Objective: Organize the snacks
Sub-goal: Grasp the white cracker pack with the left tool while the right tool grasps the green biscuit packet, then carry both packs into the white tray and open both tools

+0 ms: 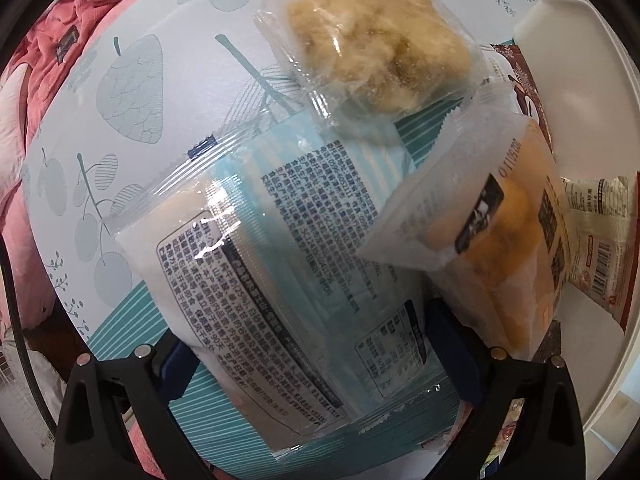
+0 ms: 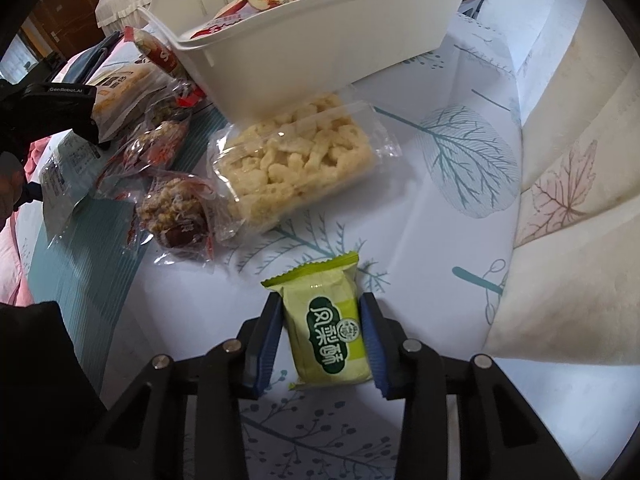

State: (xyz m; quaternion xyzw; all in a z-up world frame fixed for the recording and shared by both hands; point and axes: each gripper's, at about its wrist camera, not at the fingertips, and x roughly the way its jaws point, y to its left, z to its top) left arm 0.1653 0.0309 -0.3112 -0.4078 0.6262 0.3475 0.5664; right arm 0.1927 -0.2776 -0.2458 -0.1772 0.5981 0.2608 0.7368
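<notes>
In the left wrist view my left gripper stands wide open around a large blue-and-white printed snack packet lying on the patterned cloth. A clear-wrapped pale cake and an orange-filled frosted packet lie beyond and to the right. In the right wrist view my right gripper is shut on a green pineapple-cake packet, its blue pads pressing both sides. The white bin stands at the back with red packets inside.
A clear pack of puffed rice bars and two nut clusters in red-clear wrappers lie mid-table. The left gripper body shows at the left. A cream cushion borders the right. Pink fabric lies left.
</notes>
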